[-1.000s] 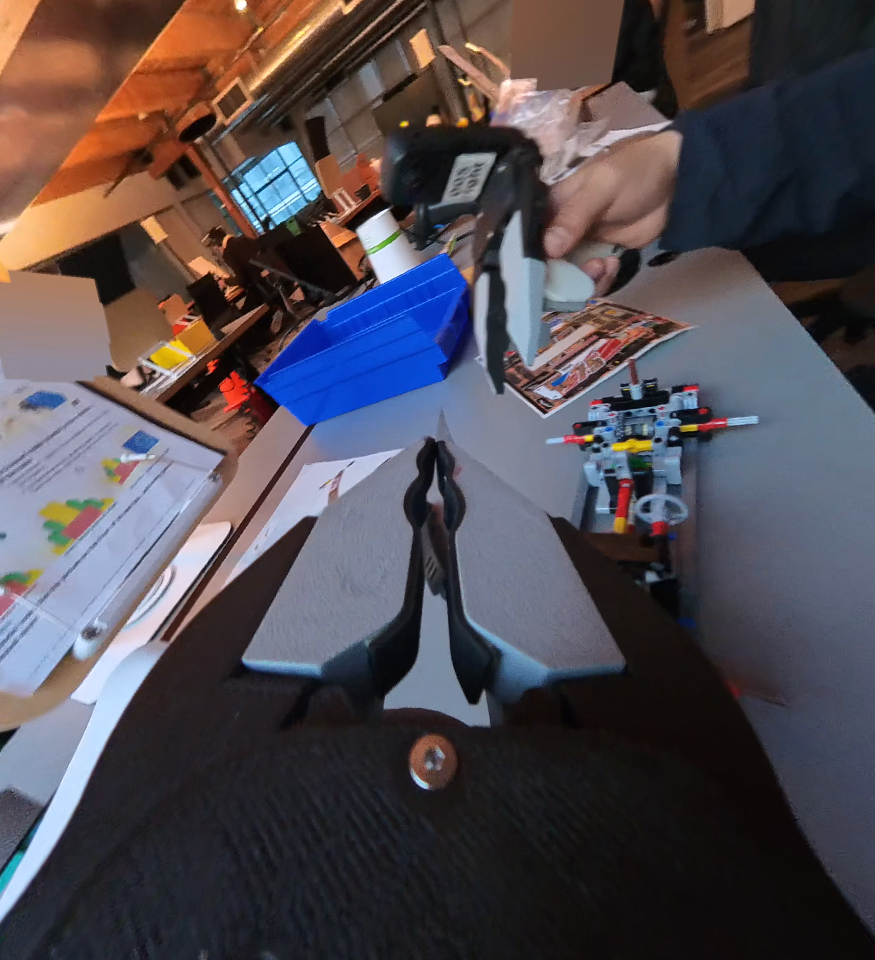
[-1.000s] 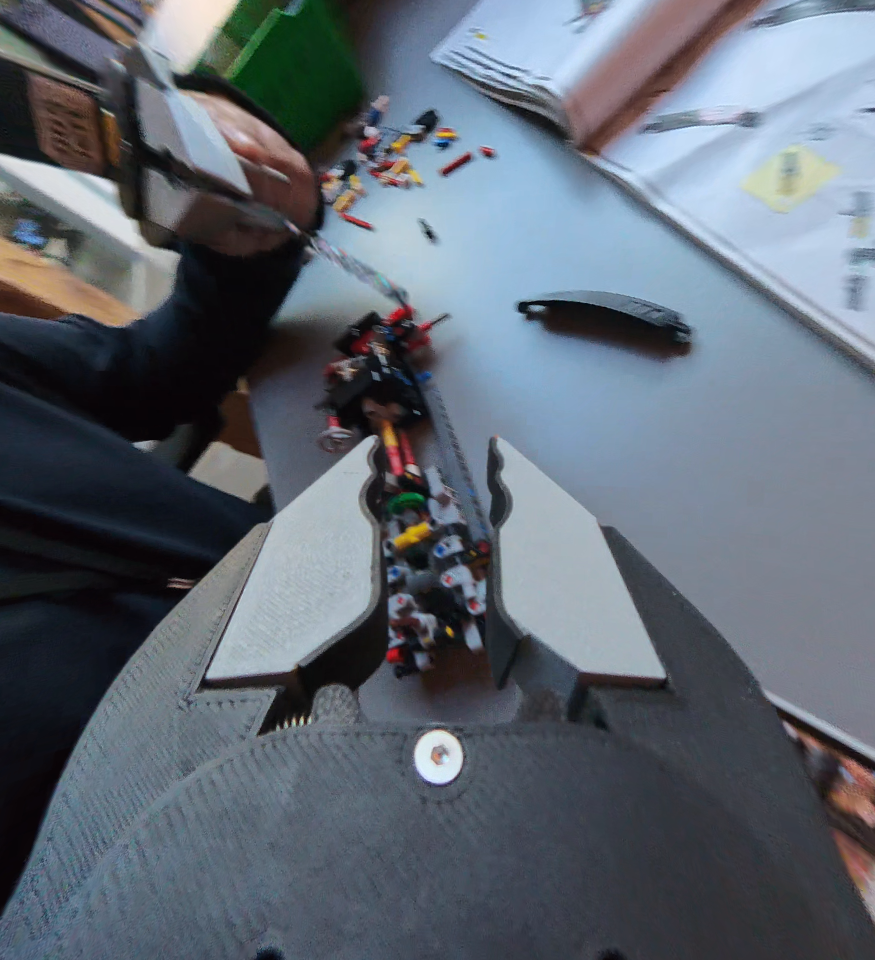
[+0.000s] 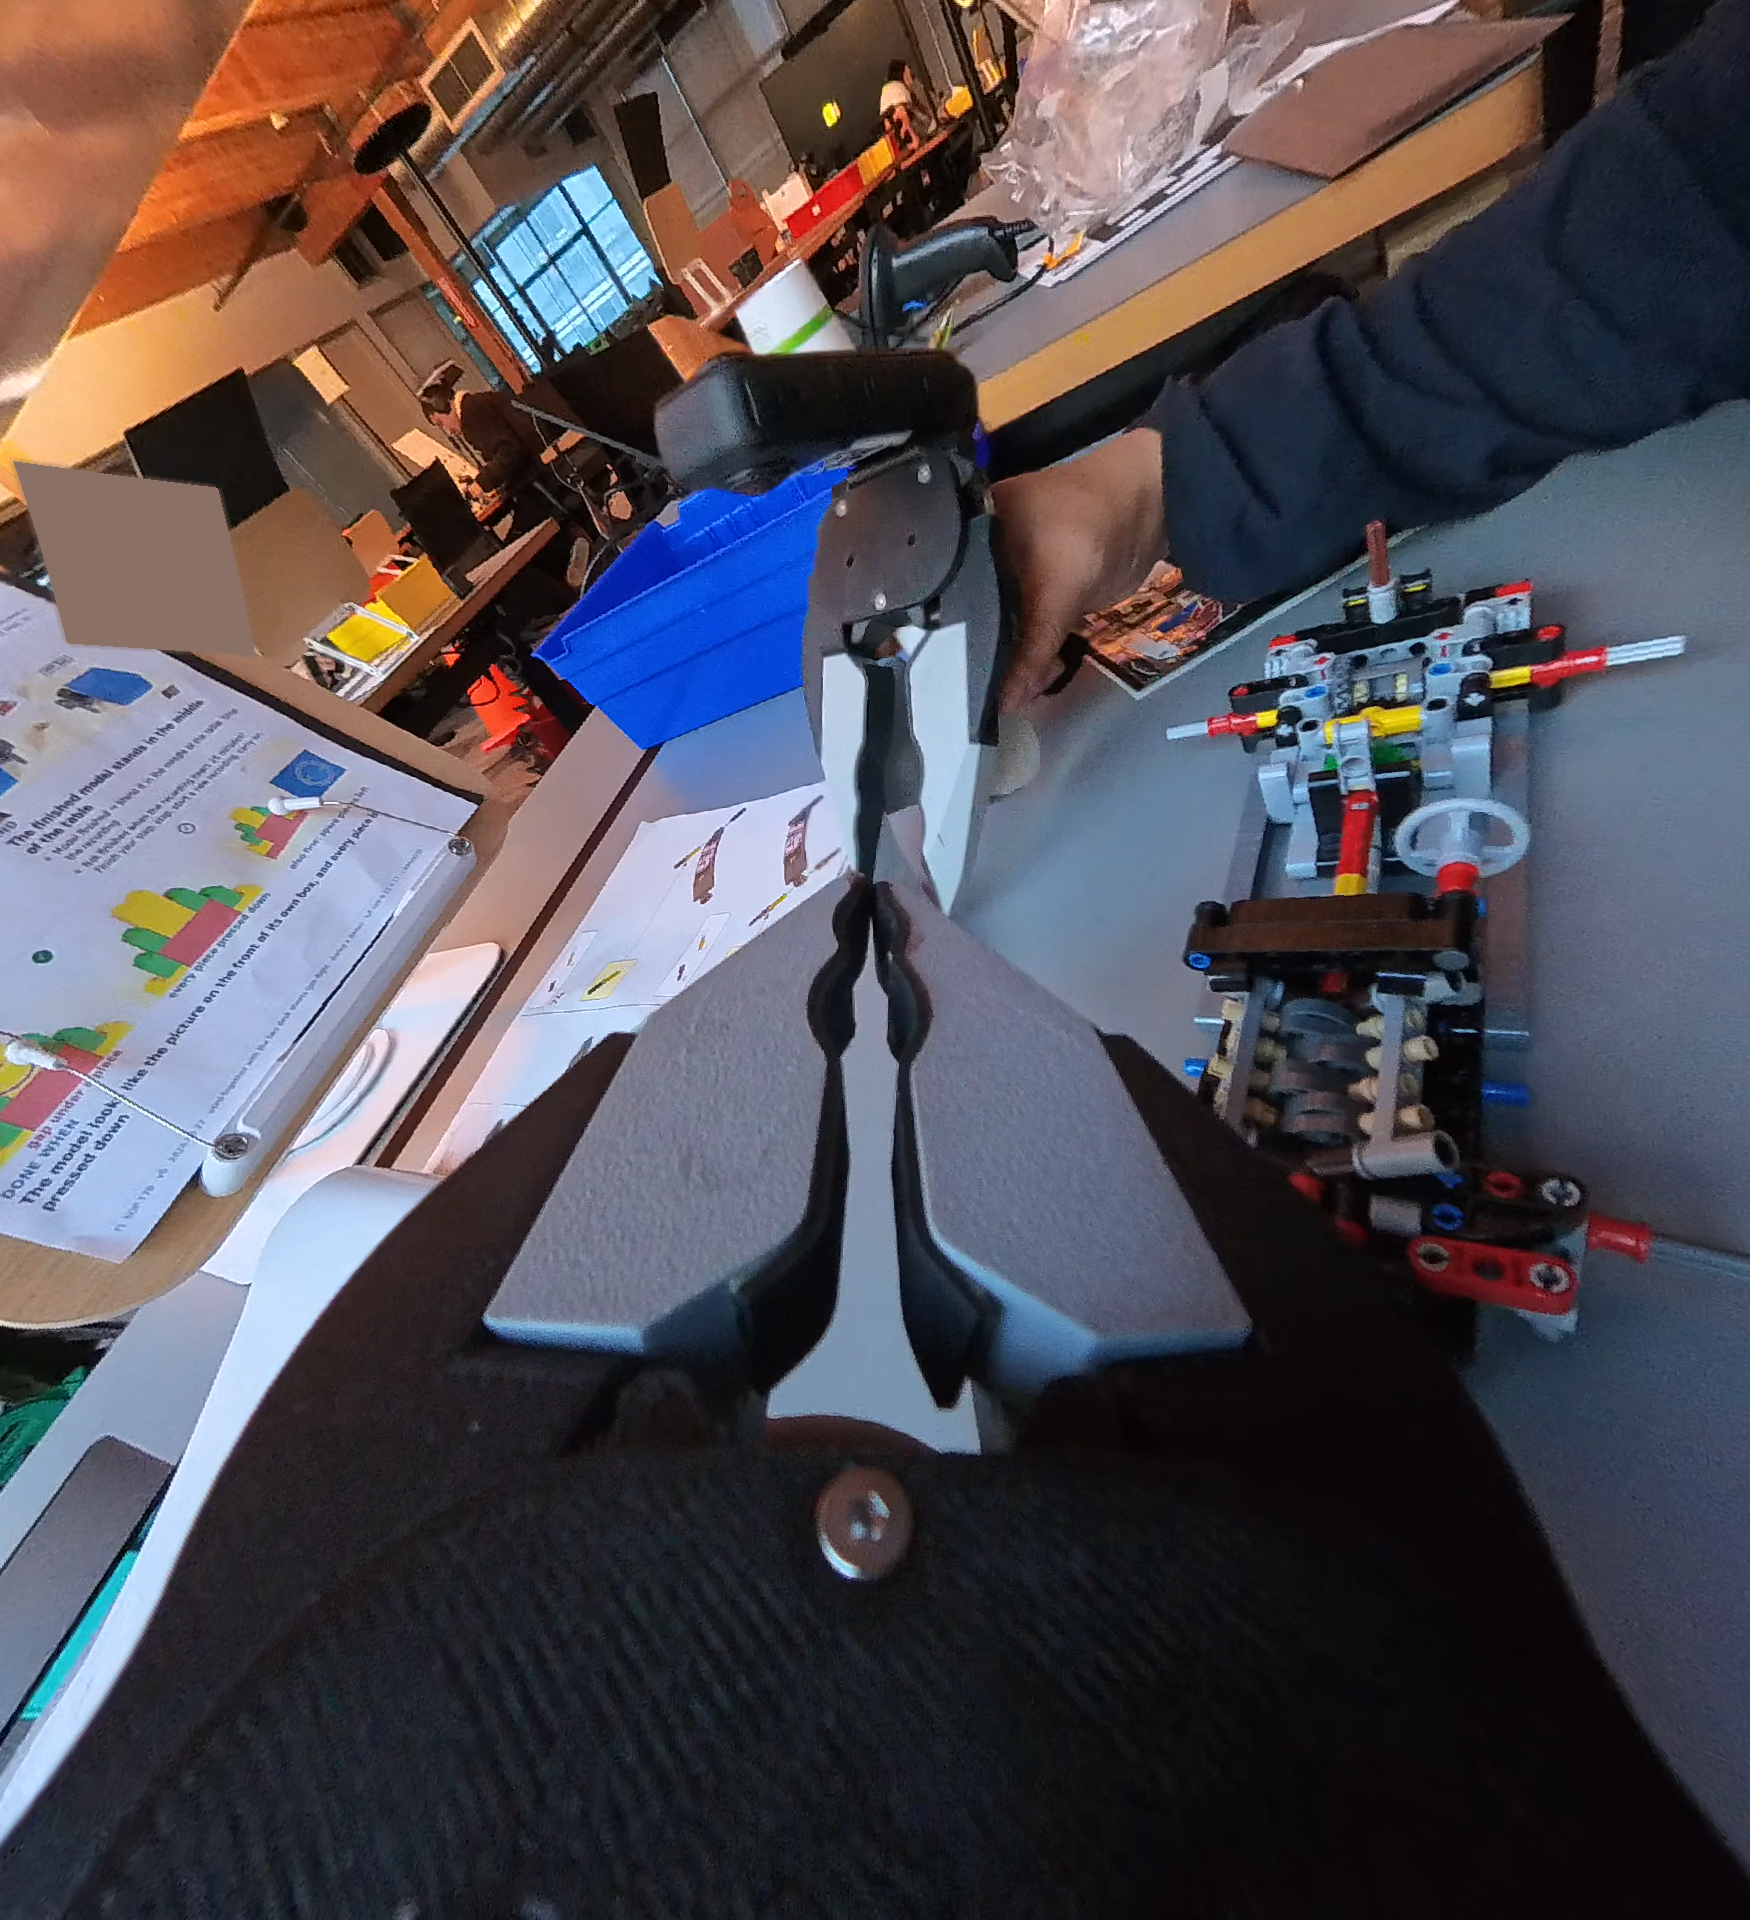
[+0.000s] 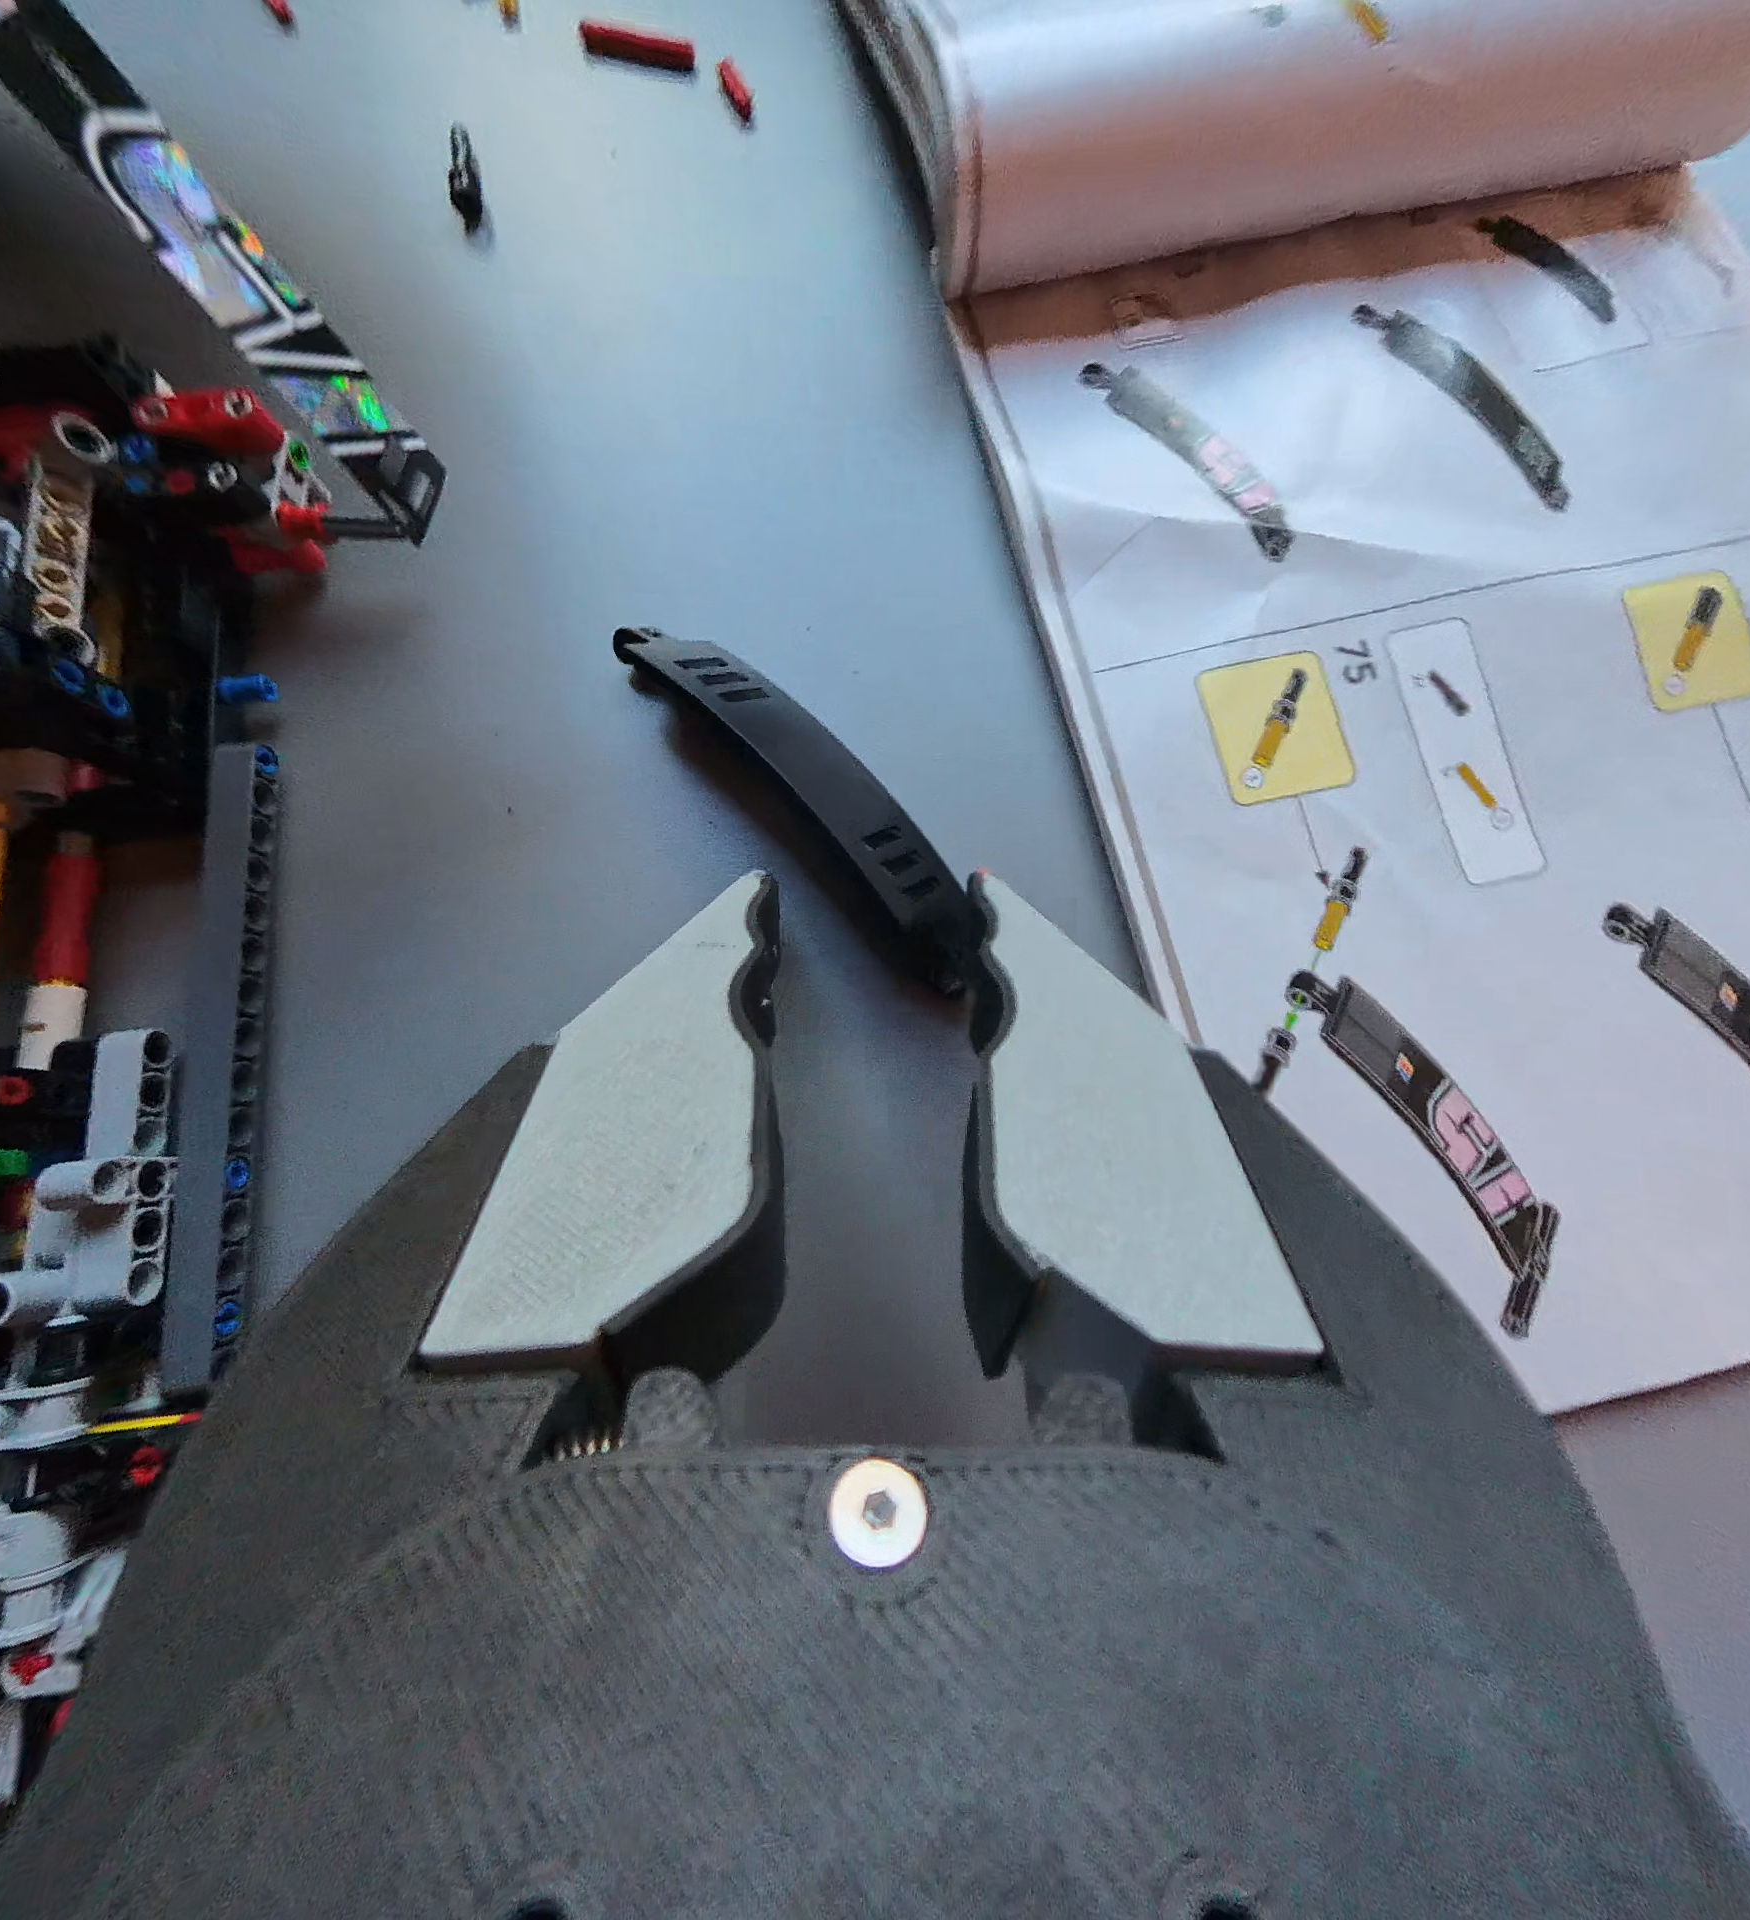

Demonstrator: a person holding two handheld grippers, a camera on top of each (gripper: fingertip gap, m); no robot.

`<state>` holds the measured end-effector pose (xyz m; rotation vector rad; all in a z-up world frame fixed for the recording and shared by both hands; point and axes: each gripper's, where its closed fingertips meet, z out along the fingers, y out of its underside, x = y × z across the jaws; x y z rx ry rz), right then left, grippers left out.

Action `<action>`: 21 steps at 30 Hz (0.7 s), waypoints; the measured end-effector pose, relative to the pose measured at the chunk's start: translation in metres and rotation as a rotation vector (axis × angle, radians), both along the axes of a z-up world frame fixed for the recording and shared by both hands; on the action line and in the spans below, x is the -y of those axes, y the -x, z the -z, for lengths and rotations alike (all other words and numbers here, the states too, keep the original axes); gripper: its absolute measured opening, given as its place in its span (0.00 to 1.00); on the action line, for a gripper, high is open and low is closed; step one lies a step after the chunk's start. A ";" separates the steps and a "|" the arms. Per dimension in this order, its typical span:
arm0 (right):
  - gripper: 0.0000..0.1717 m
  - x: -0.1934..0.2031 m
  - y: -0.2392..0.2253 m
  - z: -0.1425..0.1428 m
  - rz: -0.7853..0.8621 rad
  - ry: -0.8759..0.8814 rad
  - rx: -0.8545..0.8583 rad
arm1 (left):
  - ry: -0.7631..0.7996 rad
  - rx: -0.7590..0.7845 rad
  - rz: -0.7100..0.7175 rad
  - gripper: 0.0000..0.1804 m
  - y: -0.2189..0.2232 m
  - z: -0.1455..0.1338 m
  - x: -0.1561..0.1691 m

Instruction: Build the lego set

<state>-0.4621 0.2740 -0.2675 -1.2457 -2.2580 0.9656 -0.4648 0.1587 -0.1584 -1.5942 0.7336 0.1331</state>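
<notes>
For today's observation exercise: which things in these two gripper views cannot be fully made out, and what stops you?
- Left wrist view: right gripper tips, hidden behind the left gripper.
- Right wrist view: brick model, cut off by the left edge.
- Right wrist view: near end of the curved black panel, hidden by one right-gripper finger.
- Right wrist view: small loose pieces, blurred.

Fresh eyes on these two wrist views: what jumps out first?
The half-built brick vehicle chassis on the grey table, right of the left gripper, whose fingers are shut with nothing between them. Next, the curved black panel piece lying on the table, its near end between the open fingers of the right gripper, beside the open instruction booklet.
</notes>
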 end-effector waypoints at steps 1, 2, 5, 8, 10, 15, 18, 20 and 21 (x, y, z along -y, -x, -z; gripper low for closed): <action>0.17 0.001 0.000 0.003 -0.008 -0.034 0.002 | 0.001 -0.009 0.002 0.00 -0.002 0.001 0.000; 0.15 0.002 0.000 0.003 -0.016 -0.065 -0.010 | 0.001 -0.017 0.004 0.00 -0.003 0.001 0.000; 0.06 0.009 -0.006 0.002 -0.065 -0.131 -0.036 | 0.006 -0.030 0.004 0.00 -0.006 0.004 -0.001; 0.04 0.017 -0.015 0.002 -0.124 -0.205 -0.064 | 0.009 -0.028 -0.001 0.00 -0.004 0.005 -0.001; 0.05 0.021 -0.021 0.003 -0.155 -0.265 -0.082 | 0.009 -0.036 -0.008 0.00 -0.003 0.005 -0.001; 0.04 0.014 -0.032 0.005 -0.173 -0.459 -0.088 | 0.017 -0.066 -0.013 0.00 -0.004 0.009 -0.002; 0.04 0.015 -0.040 0.005 -0.196 -0.506 -0.088 | 0.023 -0.056 -0.010 0.00 -0.003 0.010 -0.002; 0.06 0.016 -0.043 0.005 -0.201 -0.510 -0.090 | 0.025 -0.048 -0.011 0.00 -0.002 0.011 -0.002; 0.07 0.017 -0.044 0.003 -0.201 -0.495 -0.093 | 0.024 -0.044 -0.011 0.00 -0.001 0.011 -0.002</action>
